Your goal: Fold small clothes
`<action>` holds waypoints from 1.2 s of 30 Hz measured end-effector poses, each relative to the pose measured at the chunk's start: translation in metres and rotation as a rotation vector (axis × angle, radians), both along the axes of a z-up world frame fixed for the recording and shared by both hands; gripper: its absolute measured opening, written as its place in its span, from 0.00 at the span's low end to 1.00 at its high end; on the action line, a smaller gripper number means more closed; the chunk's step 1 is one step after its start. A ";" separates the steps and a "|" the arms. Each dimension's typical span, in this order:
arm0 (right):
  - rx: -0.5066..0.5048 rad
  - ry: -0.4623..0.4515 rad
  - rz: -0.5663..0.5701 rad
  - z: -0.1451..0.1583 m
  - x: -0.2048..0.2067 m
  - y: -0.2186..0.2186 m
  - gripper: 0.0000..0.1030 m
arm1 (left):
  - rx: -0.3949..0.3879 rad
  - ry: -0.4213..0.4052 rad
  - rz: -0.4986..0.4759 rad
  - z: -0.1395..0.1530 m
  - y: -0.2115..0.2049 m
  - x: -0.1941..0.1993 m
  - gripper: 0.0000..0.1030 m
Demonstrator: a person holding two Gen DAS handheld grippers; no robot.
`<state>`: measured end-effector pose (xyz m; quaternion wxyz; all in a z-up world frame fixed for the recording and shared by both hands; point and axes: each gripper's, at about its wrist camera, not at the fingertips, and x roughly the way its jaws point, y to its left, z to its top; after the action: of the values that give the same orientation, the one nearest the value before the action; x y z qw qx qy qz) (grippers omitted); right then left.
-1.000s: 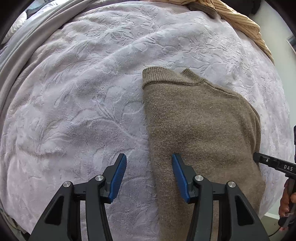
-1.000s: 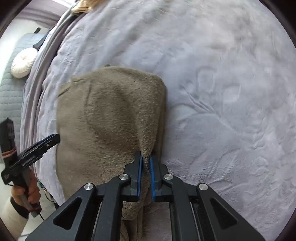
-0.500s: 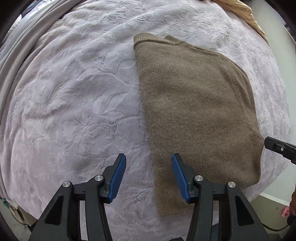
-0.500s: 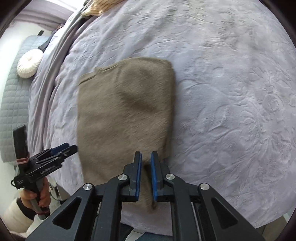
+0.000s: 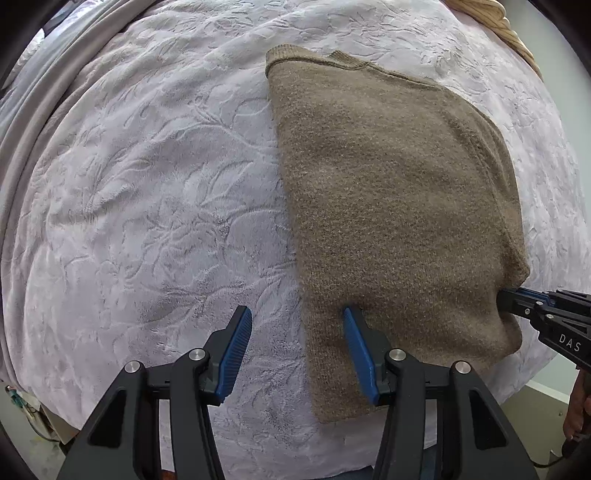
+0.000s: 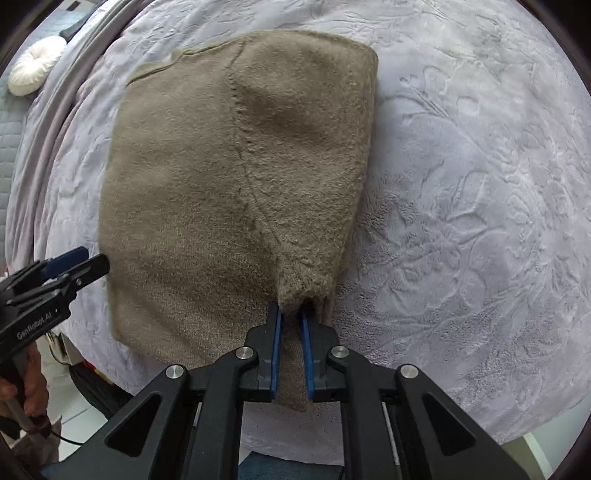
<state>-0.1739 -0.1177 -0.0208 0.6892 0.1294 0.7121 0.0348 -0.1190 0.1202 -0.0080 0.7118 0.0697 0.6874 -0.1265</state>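
A brown knit sweater [image 5: 388,206] lies folded on a pale lilac embossed bedspread [image 5: 147,206]; it also shows in the right wrist view [image 6: 207,184]. My left gripper [image 5: 297,325] is open and empty, straddling the sweater's left edge near its lower end. It shows in the right wrist view [image 6: 88,260] at the sweater's left side. My right gripper [image 6: 291,317] is shut on a bunched piece of the sweater's lower right edge. It shows in the left wrist view [image 5: 517,297] at the sweater's right edge.
The bed's near edge [image 5: 295,465] runs just below both grippers. A grey blanket [image 5: 40,85] lies along the left side. A striped tan cloth [image 5: 495,26] sits at the far right. A white round cushion [image 6: 33,70] lies at the far left.
Both grippers drew back from the sweater and then came close again. The right gripper kept its hold on the sweater's edge. The left gripper stayed open.
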 end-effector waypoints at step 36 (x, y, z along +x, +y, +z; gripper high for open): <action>-0.002 0.006 -0.110 0.015 0.019 -0.022 0.31 | 0.042 0.023 0.016 0.005 -0.018 0.005 0.52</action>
<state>-0.1549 -0.1394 -0.0053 0.6879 0.1678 0.7061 -0.0042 -0.1140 0.1026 -0.0033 0.7033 0.0774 0.6985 -0.1071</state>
